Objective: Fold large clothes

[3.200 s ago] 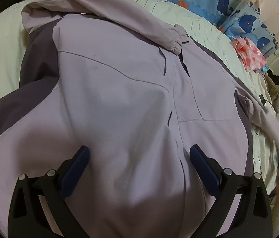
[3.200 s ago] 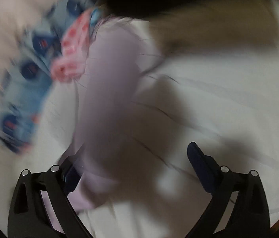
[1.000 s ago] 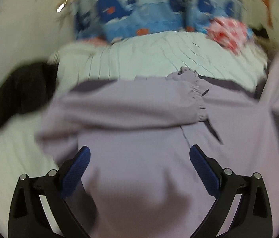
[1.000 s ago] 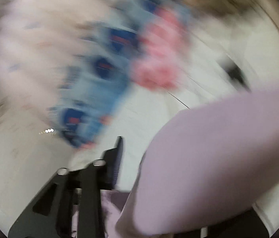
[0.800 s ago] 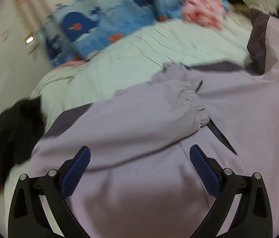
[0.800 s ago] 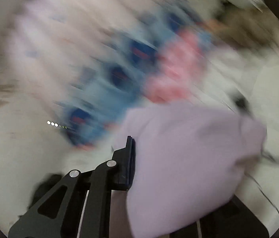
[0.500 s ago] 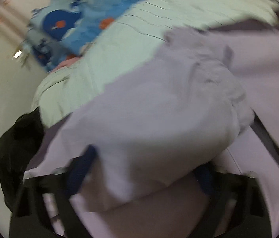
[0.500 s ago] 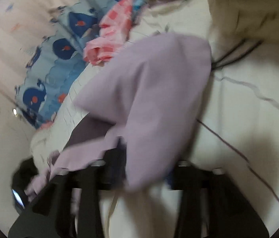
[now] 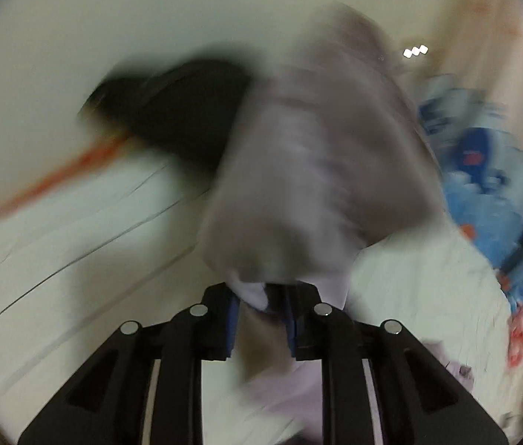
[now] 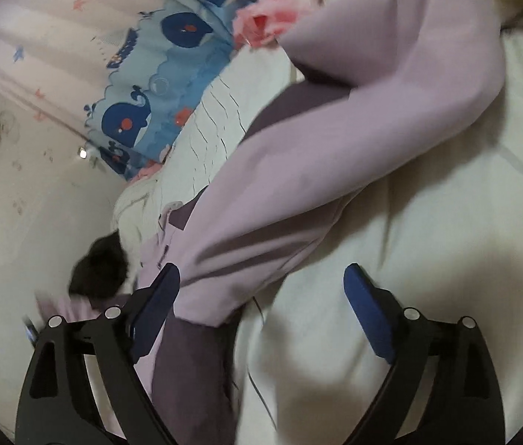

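The large garment is a lilac jacket (image 10: 335, 155) with dark purple panels, spread on a pale bed sheet (image 10: 428, 241). In the right wrist view one sleeve runs from the upper right down to the left finger. My right gripper (image 10: 261, 278) hangs over its lower end with the jaws opening; the fabric lies between them, untouched by the pads. In the blurred left wrist view my left gripper (image 9: 261, 307) is shut on a bunch of the lilac jacket (image 9: 317, 185), which rises in front of the camera and hides the bed behind it.
Blue whale-print pillows (image 10: 157, 85) line the head of the bed, with a pink checked cloth (image 10: 272, 18) beside them. A black garment (image 10: 98, 263) lies at the bed's edge by the wall, and the black garment (image 9: 179, 118) is also behind the lifted fabric.
My left gripper has closed on the jacket's folded sleeve and lifted it while swinging left. My right gripper has let go of the other sleeve, opened wide and dropped toward the bed.
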Available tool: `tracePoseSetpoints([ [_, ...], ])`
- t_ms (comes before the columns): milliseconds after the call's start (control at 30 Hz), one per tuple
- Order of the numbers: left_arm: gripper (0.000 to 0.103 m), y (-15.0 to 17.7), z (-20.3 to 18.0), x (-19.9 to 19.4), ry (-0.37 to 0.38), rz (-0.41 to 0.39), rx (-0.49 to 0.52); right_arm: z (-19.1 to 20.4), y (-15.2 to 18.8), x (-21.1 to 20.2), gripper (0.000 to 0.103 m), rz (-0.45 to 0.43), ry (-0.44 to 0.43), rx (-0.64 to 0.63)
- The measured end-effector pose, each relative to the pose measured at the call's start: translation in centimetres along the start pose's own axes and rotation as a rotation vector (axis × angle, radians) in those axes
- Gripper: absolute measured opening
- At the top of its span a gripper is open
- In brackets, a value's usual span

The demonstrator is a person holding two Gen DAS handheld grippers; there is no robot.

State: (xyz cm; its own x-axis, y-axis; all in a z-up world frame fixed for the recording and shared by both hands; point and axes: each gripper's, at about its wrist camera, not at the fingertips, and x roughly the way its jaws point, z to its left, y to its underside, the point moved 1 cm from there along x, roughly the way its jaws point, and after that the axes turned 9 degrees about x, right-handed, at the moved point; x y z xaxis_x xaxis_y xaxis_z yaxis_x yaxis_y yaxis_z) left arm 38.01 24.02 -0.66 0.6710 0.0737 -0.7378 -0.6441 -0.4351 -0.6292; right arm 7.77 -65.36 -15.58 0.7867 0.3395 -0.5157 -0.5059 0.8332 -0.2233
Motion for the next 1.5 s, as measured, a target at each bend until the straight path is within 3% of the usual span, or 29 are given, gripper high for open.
tracePoseSetpoints([
  [67, 0.02, 2.2, 5.1, -0.4, -0.006, 0.075, -0.056, 0.0, -0.2, 0.9, 0.088, -0.005, 0.007, 0.026],
  [167, 0.023, 7.3, 9.0, -2.6, 0.066, 0.107, -0.021, 0.1, -1.1, 1.5, 0.09, -0.022, -0.027, 0.068],
  [200, 0.029, 9.5, 9.4, -3.4, 0.103, 0.117, 0.01, 0.1, -1.4, 1.6, 0.091, -0.027, -0.041, 0.091],
  [233, 0.047, 11.8, 9.3, -3.9, 0.142, 0.133, 0.056, -0.1, -1.8, 1.6, 0.091, -0.03, -0.058, 0.124],
  [300, 0.069, 15.8, 8.5, -4.2, 0.268, 0.174, 0.148, -0.1, -2.4, 1.8, 0.092, -0.033, -0.084, 0.161],
  [400, 0.074, 21.2, 7.0, -5.2, 0.372, 0.237, 0.272, 0.4, -1.9, 2.2, 0.092, 0.008, -0.075, 0.158],
  [500, 0.074, 25.8, 5.8, -5.0, 0.407, 0.374, 0.393, 1.6, 0.7, 2.1, 0.092, 0.115, -0.053, 0.106],
  [600, 0.075, 29.0, 5.6, -4.3, 0.443, 0.52, 0.473, 3.2, 5.4, 1.0, 0.092, 0.257, -0.045, 0.056],
  [700, 0.088, 32.6, 5.5, -4.6, 0.492, 0.601, 0.514, 5.3, 11.2, -0.5, 0.092, 0.402, -0.024, -0.031],
  [767, 0.092, 33.9, 5.0, -4.8, 0.492, 0.621, 0.546, 6.3, 15.6, -1.2, 0.092, 0.498, 0.068, -0.107],
  [833, 0.093, 34.7, 4.8, -5.2, 0.466, 0.613, 0.57, 7.1, 19.5, -2.2, 0.092, 0.543, 0.171, -0.206],
  [967, 0.086, 35.1, 4.5, -5.4, 0.436, 0.576, 0.504, 7.0, 23.7, -4.0, 0.093, 0.596, 0.235, -0.254],
  [1033, 0.068, 35.1, 4.0, -5.5, 0.434, 0.558, 0.471, 7.8, 25.3, -4.8, 0.093, 0.581, 0.286, -0.355],
  [1133, 0.044, 34.9, 4.3, -6.3, 0.425, 0.538, 0.436, 8.7, 26.0, -5.9, 0.096, 0.591, 0.252, -0.336],
  [1233, 0.034, 34.7, 5.0, -6.4, 0.445, 0.533, 0.363, 8.5, 26.8, -4.9, 0.093, 0.589, 0.189, -0.376],
  [1267, 0.032, 34.8, 5.1, -6.4, 0.448, 0.532, 0.348, 8.6, 26.7, -4.2, 0.077, 0.572, 0.153, -0.364],
  [1300, 0.03, 34.8, 5.2, -6.6, 0.45, 0.528, 0.333, 8.0, 26.5, -4.1, 0.052, 0.54, 0.09, -0.318],
  [1367, 0.027, 34.6, 4.9, -7.3, 0.464, 0.509, 0.308, 7.4, 25.7, -5.2, 0.025, 0.482, -0.077, -0.214],
  [1433, 0.027, 34.1, 4.9, -8.1, 0.497, 0.491, 0.272, 7.2, 24.8, -7.2, 0.022, 0.405, -0.228, -0.166],
  [1500, 0.027, 33.8, 4.8, -8.3, 0.508, 0.493, 0.261, 7.2, 25.0, -8.0, 0.025, 0.393, -0.122, -0.204],
])
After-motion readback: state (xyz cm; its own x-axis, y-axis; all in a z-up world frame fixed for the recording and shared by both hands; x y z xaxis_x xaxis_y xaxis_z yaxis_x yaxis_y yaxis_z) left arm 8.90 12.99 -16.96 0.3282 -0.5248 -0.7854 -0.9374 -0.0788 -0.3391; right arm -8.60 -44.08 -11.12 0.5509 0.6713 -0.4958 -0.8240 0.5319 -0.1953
